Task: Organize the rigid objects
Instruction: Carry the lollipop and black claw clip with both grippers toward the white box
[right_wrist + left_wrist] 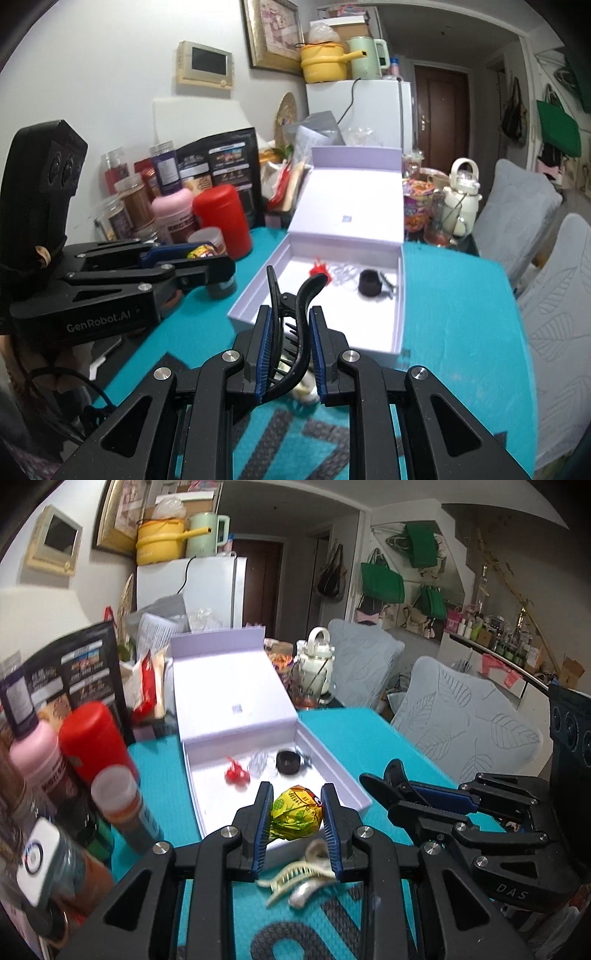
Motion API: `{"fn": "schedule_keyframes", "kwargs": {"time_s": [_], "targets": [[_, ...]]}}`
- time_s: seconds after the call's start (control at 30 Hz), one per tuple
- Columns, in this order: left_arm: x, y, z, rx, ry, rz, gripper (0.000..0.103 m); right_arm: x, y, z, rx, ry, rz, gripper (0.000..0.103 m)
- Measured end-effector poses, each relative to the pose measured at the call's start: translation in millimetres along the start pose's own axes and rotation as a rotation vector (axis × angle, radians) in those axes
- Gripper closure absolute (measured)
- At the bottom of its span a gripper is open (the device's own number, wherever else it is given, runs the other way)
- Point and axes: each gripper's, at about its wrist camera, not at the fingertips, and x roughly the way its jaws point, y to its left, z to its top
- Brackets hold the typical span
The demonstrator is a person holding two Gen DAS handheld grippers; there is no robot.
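We open on the table (461, 317), its teal mat spread wide, jars and cans crowding the far left edge. On it sits the lavender box (240, 314), lid flipped up behind it, white floor showing. Beside the box, on the left, stands the red canister (94, 742), with a pink bottle (33, 749) touching it.

Now to our left hand-held gripper (297, 805): its blue pads are clamped on a yellow-green wrapped ball (297, 812), which hangs over the near edge of the box. Our right hand-held gripper (291, 328) is clenched on a black hair claw (295, 306), gripping its body while the two curved handles stick up and forward toward the near wall of the box.

On the mat just below our left hand-held gripper lies a cream hair claw (299, 880), teeth pointing left, outside the box.

Inside the box, along the far side, we see a black round piece (370, 282) with a small dark clip just beside it, then a clear plastic item (343, 275), too blurred to name, and a small red thing (319, 269) at the left of the row.
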Motion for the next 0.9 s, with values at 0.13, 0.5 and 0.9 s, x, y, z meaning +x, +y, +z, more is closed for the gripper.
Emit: {"fn": "schedule_keyframes", "kwargs": {"time_s": [0.13, 0.5, 0.9], "targets": [[3.8, 4.8, 16.9, 0.002, -0.037, -0.007, 0.077, 3.8, -5.6, 12.4, -0.002, -0.008, -0.007, 0.083], [31.1, 17.0, 56.8, 0.011, -0.079, -0.006, 0.077, 23.2, -25.4, 51.0, -0.016, -0.035, -0.032, 0.083], [78.8, 34.1, 86.9, -0.014, -0.095, 0.016, 0.077, 62.4, -54.6, 92.3, -0.008, -0.070, -0.062, 0.083]]}}
